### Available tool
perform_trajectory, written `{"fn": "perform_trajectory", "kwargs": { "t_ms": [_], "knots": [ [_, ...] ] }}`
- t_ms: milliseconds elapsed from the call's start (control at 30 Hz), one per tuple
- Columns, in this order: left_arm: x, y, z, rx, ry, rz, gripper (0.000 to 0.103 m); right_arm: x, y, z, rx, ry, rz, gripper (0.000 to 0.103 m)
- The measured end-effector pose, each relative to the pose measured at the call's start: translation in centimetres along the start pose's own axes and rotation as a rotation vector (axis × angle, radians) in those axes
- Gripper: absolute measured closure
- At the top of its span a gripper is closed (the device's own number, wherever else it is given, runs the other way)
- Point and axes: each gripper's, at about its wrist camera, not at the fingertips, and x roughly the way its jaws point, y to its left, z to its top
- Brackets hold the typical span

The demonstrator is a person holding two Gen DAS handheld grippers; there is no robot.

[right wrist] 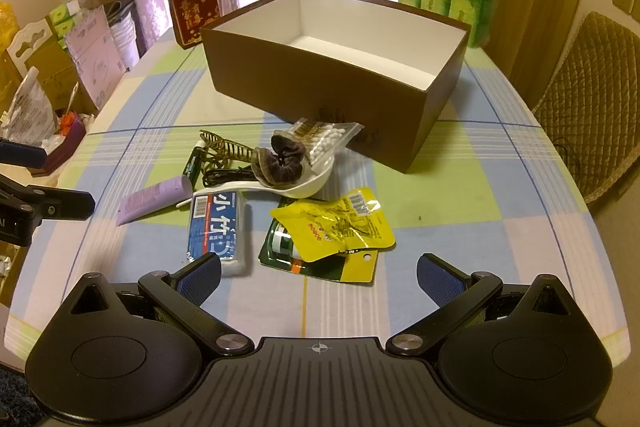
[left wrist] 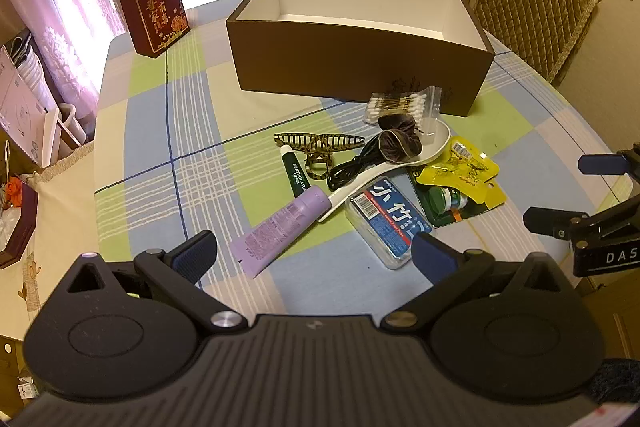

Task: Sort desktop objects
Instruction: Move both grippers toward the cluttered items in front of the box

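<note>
Right wrist view: right gripper (right wrist: 319, 277) fingers wide apart, empty; left likewise. Yellow packet (right wrist: 334, 229) lies nearest on surface, before empty brown box (right wrist: 320, 87). Descend squarely, pinch its edges.

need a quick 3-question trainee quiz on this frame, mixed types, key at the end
1. True or false: the brown box already holds some of the items.
2. What lies in the bowl of the white spoon? A) cotton swabs B) a dark scrunchie C) the yellow packet
3. Fill in: both the left claw and the right claw are ____, with nothing between the fingers.

Key: 1 false, the part of its inside in view is bare. 2 B. 3 open.
</note>
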Motion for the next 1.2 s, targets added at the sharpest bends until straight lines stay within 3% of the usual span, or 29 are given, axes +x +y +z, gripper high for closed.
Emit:
{"fn": "perform_trajectory", "kwargs": {
  "t_ms": [1200],
  "knots": [
    [0.92,-0.14,0.09,-0.006,0.038,-0.006,0.001,0.85,0.03,0.1,-0.011,0.025,0.008,0.002]
  ]
}}
